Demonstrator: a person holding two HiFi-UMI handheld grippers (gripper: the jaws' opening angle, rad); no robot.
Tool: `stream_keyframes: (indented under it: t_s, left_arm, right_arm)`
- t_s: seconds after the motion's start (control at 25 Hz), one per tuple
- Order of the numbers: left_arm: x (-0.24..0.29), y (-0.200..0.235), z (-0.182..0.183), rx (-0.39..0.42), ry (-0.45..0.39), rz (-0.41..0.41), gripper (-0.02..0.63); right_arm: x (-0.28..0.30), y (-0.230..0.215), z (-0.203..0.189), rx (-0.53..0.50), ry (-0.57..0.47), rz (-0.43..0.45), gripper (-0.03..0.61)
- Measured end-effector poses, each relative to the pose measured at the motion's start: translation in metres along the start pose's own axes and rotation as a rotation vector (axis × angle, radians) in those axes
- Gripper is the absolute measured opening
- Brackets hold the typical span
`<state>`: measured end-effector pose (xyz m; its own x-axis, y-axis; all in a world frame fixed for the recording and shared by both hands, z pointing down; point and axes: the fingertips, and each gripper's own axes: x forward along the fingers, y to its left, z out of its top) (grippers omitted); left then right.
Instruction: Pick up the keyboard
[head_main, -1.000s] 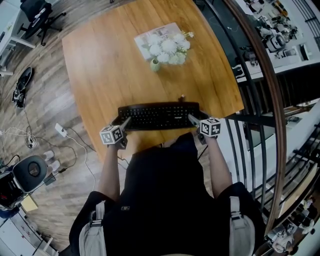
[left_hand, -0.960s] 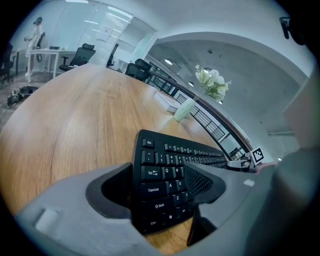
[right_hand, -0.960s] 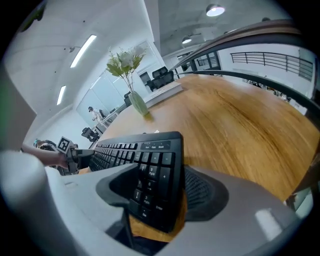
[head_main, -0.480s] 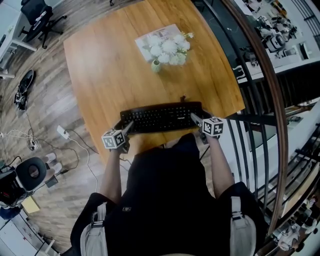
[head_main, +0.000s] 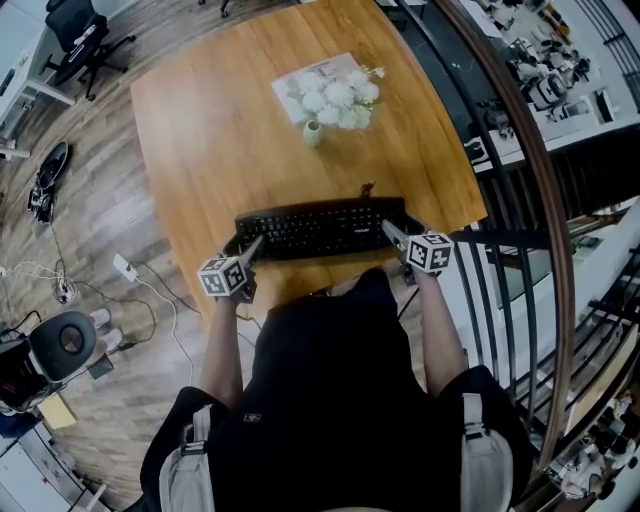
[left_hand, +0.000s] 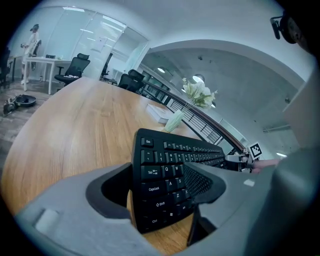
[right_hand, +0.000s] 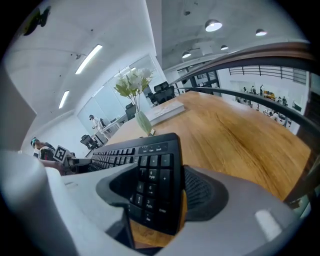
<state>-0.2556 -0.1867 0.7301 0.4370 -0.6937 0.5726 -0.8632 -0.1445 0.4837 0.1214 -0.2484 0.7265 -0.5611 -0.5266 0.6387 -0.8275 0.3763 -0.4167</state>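
Note:
A black keyboard (head_main: 320, 228) lies crosswise near the front edge of the wooden table (head_main: 220, 130). My left gripper (head_main: 250, 250) is shut on its left end, and the jaws clamp the Caps Lock and Shift corner of the keyboard (left_hand: 165, 165) in the left gripper view (left_hand: 161, 186). My right gripper (head_main: 390, 236) is shut on the right end, with the number pad of the keyboard (right_hand: 152, 170) pinched between the jaws (right_hand: 162, 196). Whether the keyboard is off the table I cannot tell.
A vase of white flowers (head_main: 335, 98) stands on a booklet (head_main: 312, 72) at the table's far side. A small brown object (head_main: 367, 188) sits just behind the keyboard. A curved railing (head_main: 520, 150) runs along the right. A chair (head_main: 62, 342) and cables (head_main: 125, 265) are on the floor at left.
The keyboard and both grippers have shifted slightly away from the person, toward the vase. Both grippers keep their hold on the keyboard's ends.

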Motion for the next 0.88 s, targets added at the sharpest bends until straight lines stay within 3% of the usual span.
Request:
stream_keyframes:
  t_s: [0.88]
  left_arm:
    - [-0.046,-0.039,0.078,0.111,-0.204,-0.039,0.31]
  right_arm:
    - [-0.054,0.042,0.084,-0.116,-0.202,0.029,0.276]
